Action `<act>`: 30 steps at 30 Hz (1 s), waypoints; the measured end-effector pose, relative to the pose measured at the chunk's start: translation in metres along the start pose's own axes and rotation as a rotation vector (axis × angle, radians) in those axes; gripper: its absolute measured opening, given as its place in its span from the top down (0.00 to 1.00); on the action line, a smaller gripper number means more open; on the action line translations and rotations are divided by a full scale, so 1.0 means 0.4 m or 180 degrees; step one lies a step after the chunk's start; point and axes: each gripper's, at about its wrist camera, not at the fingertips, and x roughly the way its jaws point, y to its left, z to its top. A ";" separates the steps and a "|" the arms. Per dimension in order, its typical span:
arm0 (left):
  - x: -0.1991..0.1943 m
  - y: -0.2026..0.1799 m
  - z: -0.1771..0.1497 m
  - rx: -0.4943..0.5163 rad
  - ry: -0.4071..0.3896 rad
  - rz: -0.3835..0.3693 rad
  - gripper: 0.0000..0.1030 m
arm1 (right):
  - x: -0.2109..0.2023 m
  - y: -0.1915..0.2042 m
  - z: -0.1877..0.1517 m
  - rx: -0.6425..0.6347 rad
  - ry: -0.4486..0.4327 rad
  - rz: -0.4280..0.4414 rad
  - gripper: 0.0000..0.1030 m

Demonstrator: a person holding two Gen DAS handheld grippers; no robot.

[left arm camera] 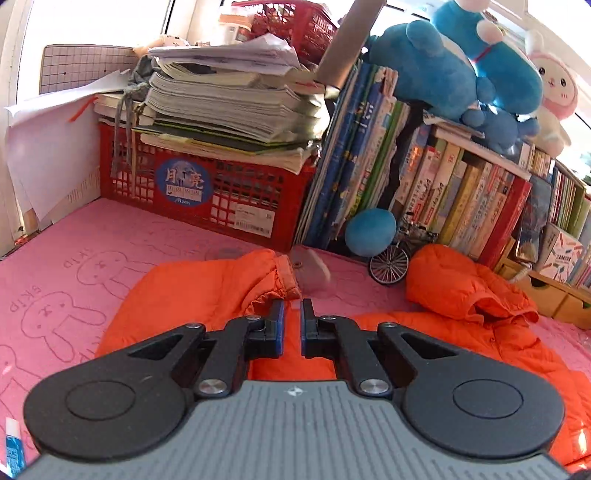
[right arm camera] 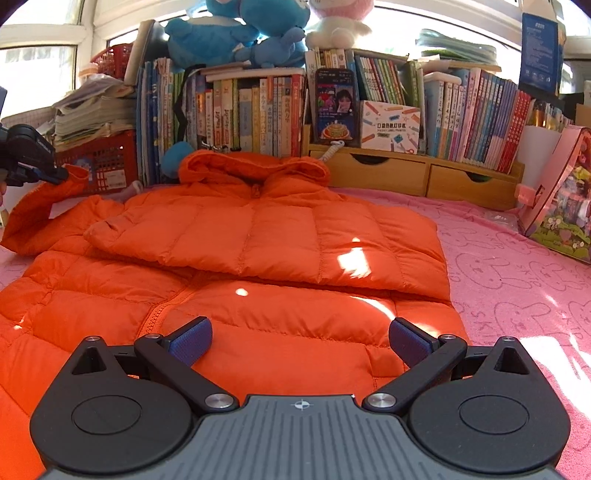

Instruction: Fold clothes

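Jacket (right arm camera: pixel 236 258), orange and puffy, lies on the pink mat (right arm camera: pixel 517 280) with one sleeve already folded across; we pinch the other sleeve's cuff (right arm camera: pixel 72 173) in our left gripper (left arm camera: pixel 292 314), the right gripper (right arm camera: pixel 301 341) hanging spread, and should next carry it across the chest.

Bright daylight from behind, strong fisheye bend in both views

Windows (right arm camera: pixel 37 62) along the top are blown out to white, leaving the plush toys (right arm camera: pixel 236 33) and books (right arm camera: pixel 255 114) partly backlit. Hard sun patches lie on the orange jacket (right arm camera: pixel 258 236) and the pink mat (right arm camera: pixel 517 280) at the right. Colours are saturated. Straight edges curve towards the frame rims and corners darken. The left view shows slight motion blur near its centre
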 end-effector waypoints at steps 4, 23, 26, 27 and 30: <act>0.022 -0.048 -0.066 0.0209 0.0175 -0.0078 0.92 | 0.002 -0.018 0.004 0.0150 0.0057 0.0130 0.00; -0.110 0.153 -0.077 -0.0469 -0.0630 0.0765 0.73 | 0.245 0.365 0.461 0.0428 0.0531 0.2283 0.01; -0.044 0.216 -0.097 -0.0805 -0.0321 0.0795 0.73 | 0.339 0.495 0.459 0.0454 0.0758 0.2420 0.01; -0.038 0.218 -0.104 -0.0793 -0.0313 0.0776 0.73 | 0.363 0.533 0.452 0.0415 0.0810 0.2380 0.01; -0.031 0.211 -0.125 -0.0682 -0.0344 0.0707 0.73 | 0.436 0.632 0.424 0.0329 0.0952 0.2245 0.03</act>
